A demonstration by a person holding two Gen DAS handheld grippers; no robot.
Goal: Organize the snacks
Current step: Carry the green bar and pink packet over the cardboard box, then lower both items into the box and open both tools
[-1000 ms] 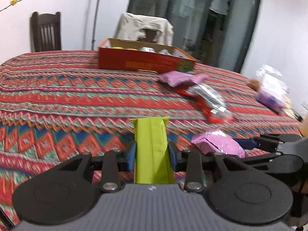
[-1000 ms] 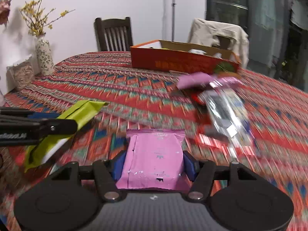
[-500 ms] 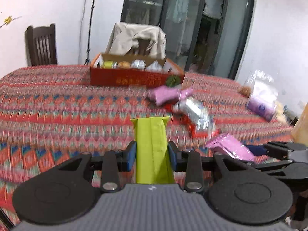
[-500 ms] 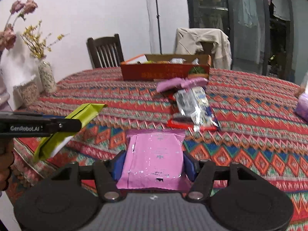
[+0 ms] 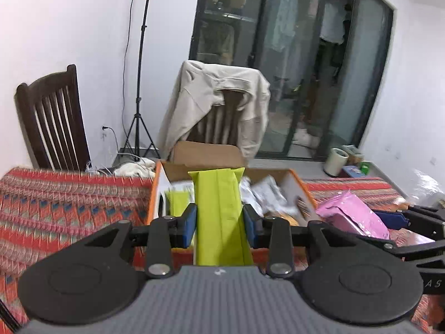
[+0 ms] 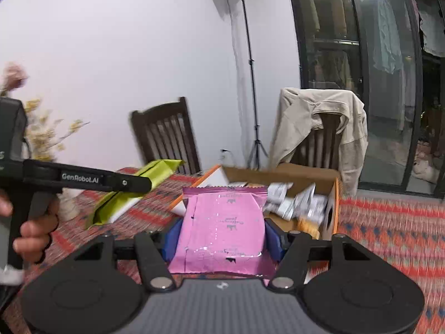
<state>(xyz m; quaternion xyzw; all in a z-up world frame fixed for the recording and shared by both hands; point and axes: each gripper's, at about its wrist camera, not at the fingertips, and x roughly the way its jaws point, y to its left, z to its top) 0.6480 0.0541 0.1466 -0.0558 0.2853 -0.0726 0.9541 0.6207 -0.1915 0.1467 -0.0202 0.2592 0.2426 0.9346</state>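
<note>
My left gripper (image 5: 219, 224) is shut on a lime-green snack packet (image 5: 218, 208), held over the near edge of an open orange cardboard box (image 5: 155, 194) with several silver and yellow packets inside. My right gripper (image 6: 224, 235) is shut on a flat pink snack packet (image 6: 224, 222), just in front of the same box (image 6: 332, 194). In the right wrist view the left gripper (image 6: 139, 184) and its green packet (image 6: 133, 192) hang at the left, with a hand (image 6: 33, 231) on the handle. The pink packet (image 5: 353, 217) shows at the right of the left wrist view.
The table carries a red patterned cloth (image 5: 69, 203). Behind the box stand a chair draped with a beige jacket (image 5: 217, 111), a dark wooden chair (image 5: 52, 122) and a light stand (image 5: 137, 111). A vase of dried flowers (image 6: 47, 139) sits at the left.
Both grippers rose and moved forward across the table with their packets, from the near edge up to the box. The loose packets on the cloth have dropped out of view.
</note>
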